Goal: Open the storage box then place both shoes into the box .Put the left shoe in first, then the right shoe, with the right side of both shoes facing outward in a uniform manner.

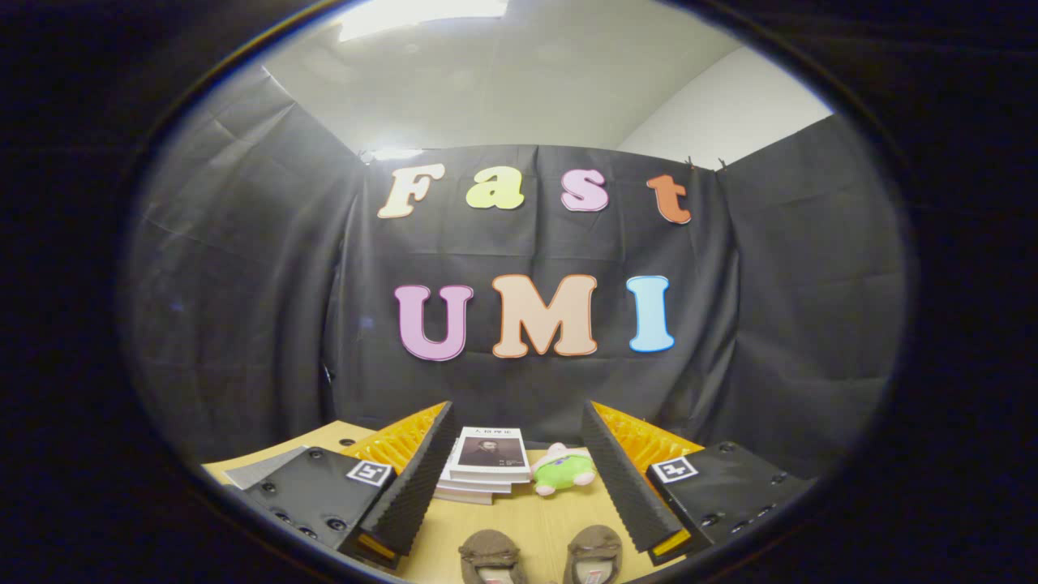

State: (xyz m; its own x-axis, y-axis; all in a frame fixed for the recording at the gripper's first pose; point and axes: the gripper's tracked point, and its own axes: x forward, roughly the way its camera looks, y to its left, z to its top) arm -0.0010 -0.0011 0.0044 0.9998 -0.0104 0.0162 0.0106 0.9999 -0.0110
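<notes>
While the camera looks forward along the fingers, the scene reads as follows.

Booth wall [243, 284]: black cloth, hanging at the far side of the worktop and wrapping round to left and right.

Worktop [527, 519]: pale wood, carrying everything below, with bare surface between the fingers.

Tongs [519, 474]: spread wide open, holding nothing; the two ridged fingers [413, 478] slant outward to left and right and touch none of the things on the worktop.

Books [486, 462]: a short stack lying flat, far beyond the fingertips, just inside the left finger; the top cover bears a dark picture.

Grey sheet [255, 470]: flat on the worktop at the far left, partly hidden behind the body of the tongs.

Left shoe [491, 556]: brown slipper-like shoe, near side of the worktop, lying between the fingers, toe pointing far; only its front part can be seen.

Right shoe [596, 551]: the matching brown shoe, just beside the first and apart from it, also between the fingers, toe pointing far.

Plush toy [562, 470]: small, green with pink and white, lying just to the right of the books, well beyond the shoes.
</notes>
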